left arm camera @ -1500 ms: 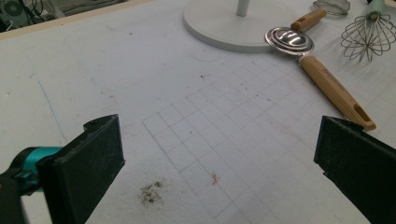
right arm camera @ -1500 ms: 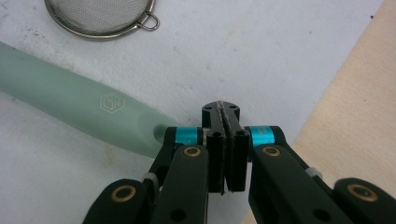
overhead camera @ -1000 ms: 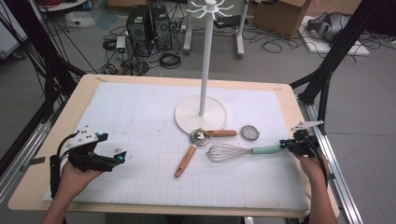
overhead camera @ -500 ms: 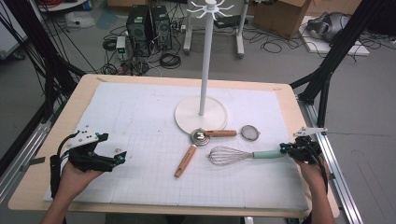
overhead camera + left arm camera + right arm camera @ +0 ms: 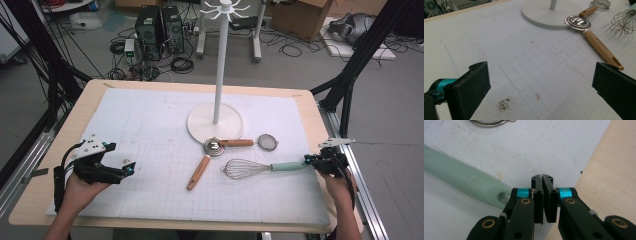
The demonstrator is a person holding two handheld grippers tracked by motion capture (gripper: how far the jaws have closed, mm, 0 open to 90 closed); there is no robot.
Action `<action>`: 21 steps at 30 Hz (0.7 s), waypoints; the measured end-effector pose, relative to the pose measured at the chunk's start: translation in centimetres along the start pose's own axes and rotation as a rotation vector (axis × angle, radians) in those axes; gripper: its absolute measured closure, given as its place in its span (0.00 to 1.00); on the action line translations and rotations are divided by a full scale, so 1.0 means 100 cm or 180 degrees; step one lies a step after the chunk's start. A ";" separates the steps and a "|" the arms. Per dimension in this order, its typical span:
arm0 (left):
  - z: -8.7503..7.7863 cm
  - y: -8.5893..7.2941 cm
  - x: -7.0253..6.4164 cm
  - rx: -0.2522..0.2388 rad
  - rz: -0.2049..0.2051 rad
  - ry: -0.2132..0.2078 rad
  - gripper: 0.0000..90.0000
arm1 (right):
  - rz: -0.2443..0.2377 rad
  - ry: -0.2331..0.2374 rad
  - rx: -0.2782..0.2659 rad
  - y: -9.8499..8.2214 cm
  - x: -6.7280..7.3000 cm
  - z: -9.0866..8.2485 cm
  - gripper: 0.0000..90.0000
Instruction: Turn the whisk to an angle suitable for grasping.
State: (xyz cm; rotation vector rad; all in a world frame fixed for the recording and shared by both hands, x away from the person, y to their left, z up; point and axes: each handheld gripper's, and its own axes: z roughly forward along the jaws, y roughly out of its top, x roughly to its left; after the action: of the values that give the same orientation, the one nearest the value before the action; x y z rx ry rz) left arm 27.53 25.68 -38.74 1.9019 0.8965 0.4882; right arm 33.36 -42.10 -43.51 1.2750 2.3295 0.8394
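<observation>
table (image 5: 60, 150) | white mat (image 5: 150, 125) | on mat: stand base (image 5: 200, 122), whisk (image 5: 250, 168), two spoons (image 5: 199, 172)

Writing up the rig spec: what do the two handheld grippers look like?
Both are black-bodied. Left gripper: wide flat black jaw pads, a teal collar, a grey three-cornered plate on top, a black cable looping behind. Right gripper: teal collars beside the pads, brass-coloured pivot screws on the black links, its own grey plate. No sleeves in view.

**Non-task items on and around the work surface**

A white grid mat (image 5: 150, 125) covers the wooden table (image 5: 310, 107). A white stand (image 5: 216, 121) with a round base, upright pole and hooked top sits mid-table. A wooden-handled metal scoop (image 5: 224, 144) touches the base. A second wooden-handled utensil (image 5: 198, 172) lies diagonally below it. A small round strainer (image 5: 268, 142) lies just beside the scoop's handle. Computer towers (image 5: 161, 26) and cables (image 5: 182, 64) occupy the floor.
</observation>
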 end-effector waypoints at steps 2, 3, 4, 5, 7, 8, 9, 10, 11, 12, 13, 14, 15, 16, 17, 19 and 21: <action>0.000 0.000 0.000 -0.0003 0.0006 -0.0001 0.02 | -0.0019 0.0011 -0.0005 -0.001 0.000 -0.001 0.98; 0.000 0.000 0.000 -0.0002 0.0006 0.0004 0.02 | -0.0026 0.0012 -0.0006 -0.002 0.001 -0.001 0.98; 0.000 0.000 0.000 -0.0001 0.0003 0.0002 0.02 | -0.0024 0.0029 -0.0011 -0.003 0.002 -0.002 0.98; 0.000 0.000 0.000 0.0000 -0.0003 0.0003 0.02 | -0.0069 0.0022 -0.0001 -0.004 0.005 -0.003 0.99; 0.000 0.000 0.000 0.0002 0.0005 0.0004 0.02 | -0.0067 0.0026 -0.0007 -0.005 0.007 -0.004 0.99; 0.000 0.001 -0.001 -0.0005 -0.0003 0.0005 0.02 | -0.0069 0.0036 -0.0011 -0.005 0.007 -0.004 0.99; -0.001 0.001 0.000 0.0005 0.0020 0.0002 0.02 | -0.0061 0.0039 -0.0008 -0.006 0.007 -0.004 0.99; -0.001 0.001 0.000 0.0005 0.0020 0.0002 0.02 | -0.0061 0.0039 -0.0008 -0.006 0.007 -0.004 0.99; -0.001 0.001 -0.001 -0.0001 0.0017 0.0001 0.02 | -0.0051 0.0038 -0.0021 -0.007 0.009 -0.005 0.99; -0.001 0.001 -0.001 0.0001 0.0015 0.0003 0.02 | -0.0051 0.0038 -0.0021 -0.007 0.009 -0.005 0.99; -0.001 0.001 -0.001 -0.0008 -0.0005 0.0008 0.02 | -0.0029 0.0024 -0.0023 -0.008 0.010 -0.007 0.98; -0.001 0.001 -0.001 -0.0010 -0.0010 0.0008 0.02 | -0.0029 0.0024 -0.0023 -0.008 0.010 -0.007 0.98; -0.001 0.001 -0.001 -0.0010 -0.0012 0.0010 0.02 | -0.0006 -0.0039 -0.0034 -0.009 0.012 -0.009 0.95; -0.001 0.001 -0.001 -0.0003 -0.0003 0.0009 0.02 | -0.0012 -0.0168 -0.0132 -0.011 0.019 -0.016 0.92; -0.001 0.001 -0.001 -0.0005 -0.0005 0.0005 0.02 | -0.0012 -0.0168 -0.0132 -0.011 0.019 -0.016 0.92; -0.001 0.000 0.000 -0.0003 -0.0009 0.0013 0.02 | -0.0372 -0.0058 -0.0397 -0.013 0.046 -0.035 0.95; -0.001 -0.001 0.000 0.0003 -0.0017 0.0013 0.02 | -0.0688 0.0182 -0.0391 -0.012 0.066 -0.041 0.99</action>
State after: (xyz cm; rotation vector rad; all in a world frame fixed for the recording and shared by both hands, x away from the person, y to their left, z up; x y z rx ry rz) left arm 27.45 25.78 -38.76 1.8995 0.9043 0.4887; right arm 26.83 -38.36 -41.36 0.9411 2.3663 0.9397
